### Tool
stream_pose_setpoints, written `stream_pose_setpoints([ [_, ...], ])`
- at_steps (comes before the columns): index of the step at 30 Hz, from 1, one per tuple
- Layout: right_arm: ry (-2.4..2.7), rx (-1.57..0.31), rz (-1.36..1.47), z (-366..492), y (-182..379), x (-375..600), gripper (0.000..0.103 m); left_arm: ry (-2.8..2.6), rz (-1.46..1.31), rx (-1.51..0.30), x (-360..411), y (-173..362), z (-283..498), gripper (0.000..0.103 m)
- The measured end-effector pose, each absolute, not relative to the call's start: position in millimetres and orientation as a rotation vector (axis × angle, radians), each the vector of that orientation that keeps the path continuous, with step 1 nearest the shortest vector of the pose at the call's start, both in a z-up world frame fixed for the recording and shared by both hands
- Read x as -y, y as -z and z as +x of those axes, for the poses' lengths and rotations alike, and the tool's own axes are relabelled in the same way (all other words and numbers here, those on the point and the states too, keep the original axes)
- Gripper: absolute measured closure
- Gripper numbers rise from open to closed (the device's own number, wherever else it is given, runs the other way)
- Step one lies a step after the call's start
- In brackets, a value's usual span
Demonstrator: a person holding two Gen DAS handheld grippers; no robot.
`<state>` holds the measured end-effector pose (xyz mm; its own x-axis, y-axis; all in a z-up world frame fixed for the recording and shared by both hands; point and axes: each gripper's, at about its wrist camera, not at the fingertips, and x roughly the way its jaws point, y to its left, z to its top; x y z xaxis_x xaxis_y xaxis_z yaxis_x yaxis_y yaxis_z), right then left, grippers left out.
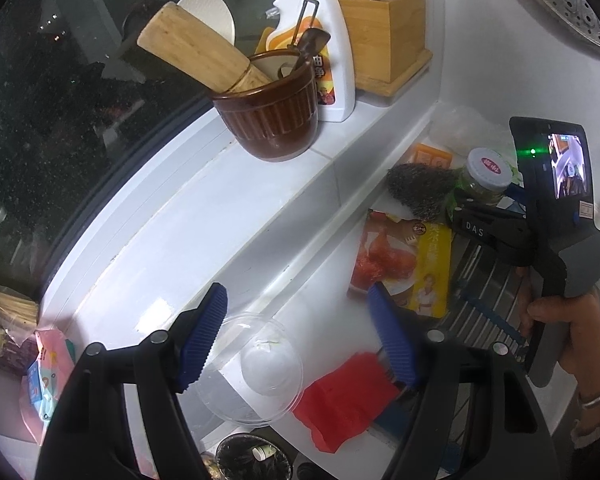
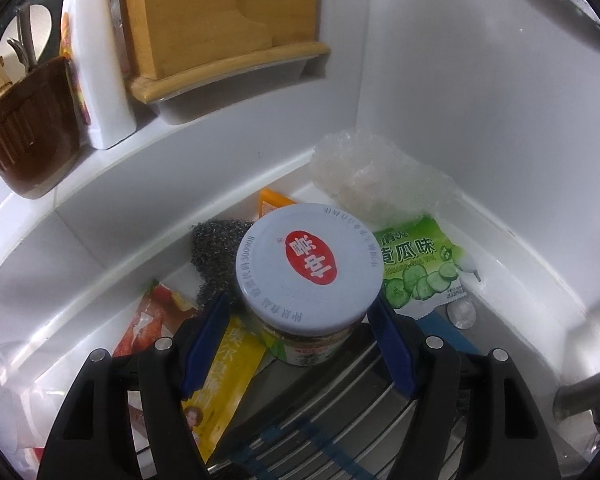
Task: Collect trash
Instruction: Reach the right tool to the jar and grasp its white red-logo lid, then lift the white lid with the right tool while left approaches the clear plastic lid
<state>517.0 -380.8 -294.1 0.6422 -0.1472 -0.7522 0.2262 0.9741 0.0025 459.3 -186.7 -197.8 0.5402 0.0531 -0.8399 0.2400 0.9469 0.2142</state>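
Glass jar [image 2: 309, 280], steel scourer [image 2: 212, 258] behind, cucumber wrapper [image 2: 420, 268] beside

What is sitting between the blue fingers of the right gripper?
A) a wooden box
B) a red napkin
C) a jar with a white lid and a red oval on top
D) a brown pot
C: in the right wrist view, the jar with its white lid and red oval sits between the blue fingers of the right gripper.

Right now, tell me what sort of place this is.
Most likely a home kitchen counter by a window: a brown crock of utensils, a bamboo holder, a steel-wool scourer, and a metal drying rack.
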Motion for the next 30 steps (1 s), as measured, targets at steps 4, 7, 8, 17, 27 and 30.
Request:
stream_pose_setpoints([
  [4,0.212,-0.843,0.110,523.8,300.0,383.8,0.034,0.113,0.325,-1.005,186.5,200.8,460.2,0.031],
  [7,0.220,-0.842,0.119,528.6,303.8,387.4,0.034,0.113,0.325,-1.011,185.6,203.1,461.0,0.031],
  [8,0.225,-0.844,0.123,530.7,305.4,388.9,0.034,0.111,0.326,-1.011,185.1,203.4,461.1,0.031],
  [17,0.236,-0.887,0.152,547.5,320.3,397.4,0.037,0.097,0.325,-1.012,179.7,206.1,464.6,0.031],
  [27,0.224,-0.887,0.151,555.3,324.4,396.9,0.043,0.084,0.324,-1.020,176.1,211.2,467.4,0.031],
  [30,0.231,-0.889,0.154,555.3,324.7,397.2,0.044,0.082,0.326,-1.019,175.2,211.5,467.8,0.031],
])
